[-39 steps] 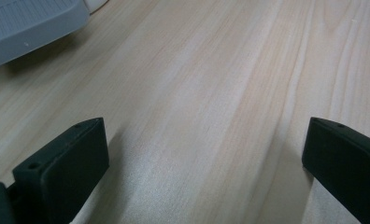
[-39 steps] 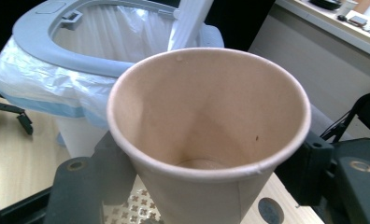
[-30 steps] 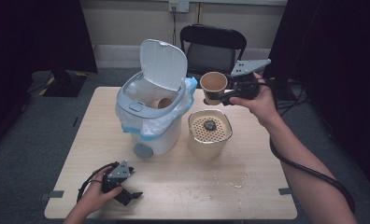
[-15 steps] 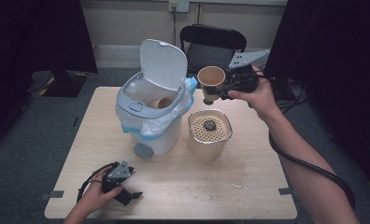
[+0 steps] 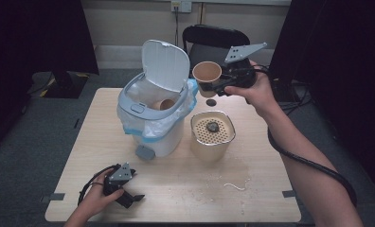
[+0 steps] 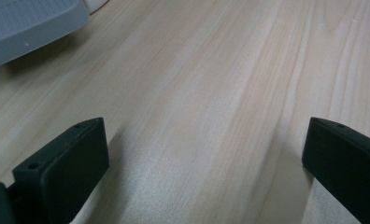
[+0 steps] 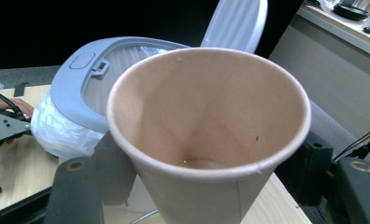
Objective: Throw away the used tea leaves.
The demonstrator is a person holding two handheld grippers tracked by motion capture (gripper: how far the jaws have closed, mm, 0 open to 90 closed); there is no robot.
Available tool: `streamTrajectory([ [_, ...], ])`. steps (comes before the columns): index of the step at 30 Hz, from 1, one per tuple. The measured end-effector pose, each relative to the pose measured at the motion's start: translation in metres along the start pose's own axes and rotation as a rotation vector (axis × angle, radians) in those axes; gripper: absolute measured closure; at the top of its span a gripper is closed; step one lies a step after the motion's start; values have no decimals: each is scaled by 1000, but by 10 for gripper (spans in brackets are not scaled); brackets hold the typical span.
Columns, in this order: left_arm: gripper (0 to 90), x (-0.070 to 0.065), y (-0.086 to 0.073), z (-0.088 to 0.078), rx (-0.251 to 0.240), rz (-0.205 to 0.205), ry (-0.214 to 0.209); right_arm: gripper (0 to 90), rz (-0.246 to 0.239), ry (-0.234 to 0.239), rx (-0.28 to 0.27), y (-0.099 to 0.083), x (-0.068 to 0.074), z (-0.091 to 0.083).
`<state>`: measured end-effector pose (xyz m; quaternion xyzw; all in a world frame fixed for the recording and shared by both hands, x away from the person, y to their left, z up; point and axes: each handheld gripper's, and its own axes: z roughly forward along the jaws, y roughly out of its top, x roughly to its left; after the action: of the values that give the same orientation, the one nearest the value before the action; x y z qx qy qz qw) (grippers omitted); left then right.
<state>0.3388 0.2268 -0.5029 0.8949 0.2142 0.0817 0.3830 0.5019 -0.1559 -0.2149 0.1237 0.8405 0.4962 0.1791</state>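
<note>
My right gripper (image 5: 217,85) has carried its paper cup (image 5: 207,75) further left toward the open bin (image 5: 152,118), jaws clamped on the cup's sides, held above the table's far edge. My left gripper (image 5: 129,196) rests spread open, empty, on the near-left table (image 5: 185,189). A strainer pot (image 5: 212,135) stands right of the bin.

Open table (image 5: 185,189) before bin (image 5: 155,118)
</note>
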Motion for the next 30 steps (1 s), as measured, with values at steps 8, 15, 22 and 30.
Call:
streamTrajectory([
  [8,0,0,0,0,0,0,0,311,-12,18,-3,12,5,9],
  [15,0,0,0,0,0,0,0,311,-20,42,-6,21,13,20],
  [22,0,0,0,0,-1,0,0,308,-28,72,-8,27,20,38],
  [30,0,0,0,0,-1,0,-1,308,-31,88,-23,35,26,55],
])
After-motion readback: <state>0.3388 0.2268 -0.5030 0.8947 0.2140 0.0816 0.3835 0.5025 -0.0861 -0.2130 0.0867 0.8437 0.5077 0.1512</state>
